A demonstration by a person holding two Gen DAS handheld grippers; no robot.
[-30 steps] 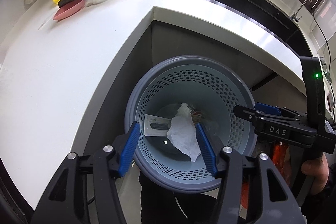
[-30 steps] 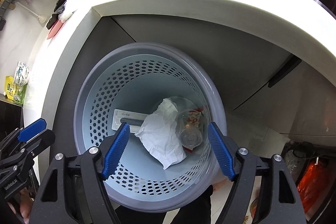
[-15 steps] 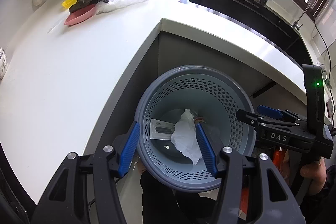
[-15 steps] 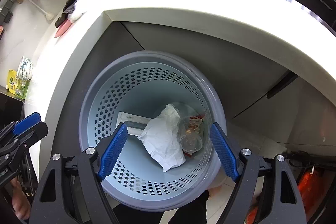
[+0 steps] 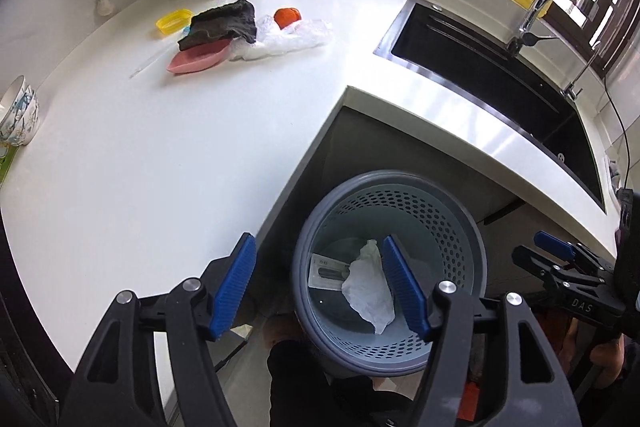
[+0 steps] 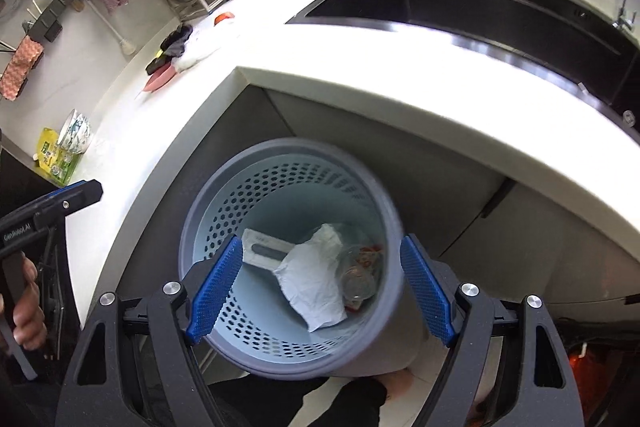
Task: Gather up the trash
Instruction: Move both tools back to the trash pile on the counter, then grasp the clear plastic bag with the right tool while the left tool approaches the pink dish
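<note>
Grey perforated bin (image 6: 288,267) below the white surface (image 5: 160,163) holds 1 crumpled paper (image 6: 316,279), 1 flat packet (image 6: 264,251) and 1 clear cup (image 6: 356,277). Left gripper (image 5: 320,287) fingers are opening, empty; right gripper (image 6: 320,291) fingers are spread wide, empty.

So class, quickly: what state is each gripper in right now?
Left gripper: empty, opening wider above the bin.
Right gripper: open, holding nothing.
</note>
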